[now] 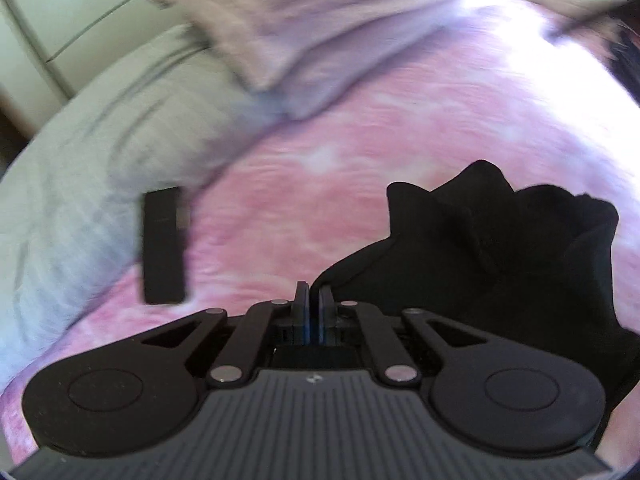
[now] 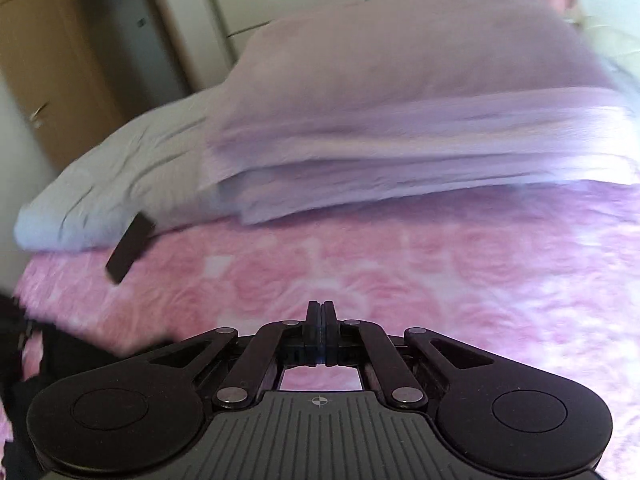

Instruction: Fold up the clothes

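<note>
A crumpled black garment (image 1: 500, 248) is bunched to the right of my left gripper (image 1: 315, 286), above the pink patterned bedcover (image 1: 340, 152). One edge of it runs down to the fingertips. The left jaws are pressed almost together on that edge, and the cloth looks sharp while the bed behind is blurred. In the right wrist view my right gripper (image 2: 321, 304) is shut with nothing in it, hovering over the pink bedcover (image 2: 420, 280). Part of the black garment (image 2: 68, 356) shows at the lower left of that view.
A black remote-like bar (image 1: 164, 246) (image 2: 130, 248) lies at the edge of a grey-white pillow (image 1: 100, 140) (image 2: 120, 168). A folded lilac blanket (image 2: 400, 152) (image 1: 320, 20) is stacked at the far side of the bed. A wooden wardrobe (image 2: 52, 60) stands beyond.
</note>
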`<state>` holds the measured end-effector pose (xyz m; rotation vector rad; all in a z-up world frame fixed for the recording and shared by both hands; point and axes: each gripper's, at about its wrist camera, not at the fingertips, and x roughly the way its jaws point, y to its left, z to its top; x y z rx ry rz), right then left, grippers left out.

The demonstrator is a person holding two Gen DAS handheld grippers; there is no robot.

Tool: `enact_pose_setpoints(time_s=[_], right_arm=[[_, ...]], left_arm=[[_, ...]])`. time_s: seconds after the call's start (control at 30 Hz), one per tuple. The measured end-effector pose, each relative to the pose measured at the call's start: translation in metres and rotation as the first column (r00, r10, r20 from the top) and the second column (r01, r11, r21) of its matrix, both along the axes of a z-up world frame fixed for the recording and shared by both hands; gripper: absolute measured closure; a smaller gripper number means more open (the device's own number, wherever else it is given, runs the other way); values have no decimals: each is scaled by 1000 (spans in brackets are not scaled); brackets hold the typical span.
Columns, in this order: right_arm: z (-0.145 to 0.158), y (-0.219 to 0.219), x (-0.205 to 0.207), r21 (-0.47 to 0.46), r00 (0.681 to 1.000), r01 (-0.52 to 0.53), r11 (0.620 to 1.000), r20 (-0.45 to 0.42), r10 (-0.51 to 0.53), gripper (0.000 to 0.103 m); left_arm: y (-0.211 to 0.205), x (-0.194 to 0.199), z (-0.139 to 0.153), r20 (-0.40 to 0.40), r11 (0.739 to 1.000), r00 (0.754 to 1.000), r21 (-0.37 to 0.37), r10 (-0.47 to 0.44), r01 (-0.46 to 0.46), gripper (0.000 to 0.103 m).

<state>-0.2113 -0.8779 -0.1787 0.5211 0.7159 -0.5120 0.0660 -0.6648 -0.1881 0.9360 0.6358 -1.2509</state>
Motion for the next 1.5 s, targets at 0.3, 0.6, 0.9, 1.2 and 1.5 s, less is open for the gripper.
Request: enact_pose_setpoints(time_s=[0.3,0.6,0.9,1.2,1.5], right_arm=[[-114,46,61,311,996,56,949,-86,-31,13],[-149,36,66,417,976,155,896,-204,-74,93],[-124,16,45,240,959,135,961,-277,-65,97],[-64,116,77,-114,965,-23,993,-261,-8,36],[-83,230,106,45,950,-151,987,-270,158,36]], left_arm=[[-7,32,-49,23,998,1000,61,-8,6,96],[77,55,-30,-72,993,992,54,104,-101,52],[118,59,-68,-210,985,970,150,121,-90,41],[139,73,-75,-225,984,960,91,168,-152,40],[146,87,-91,-403,970,883,98,243,-222,90]])
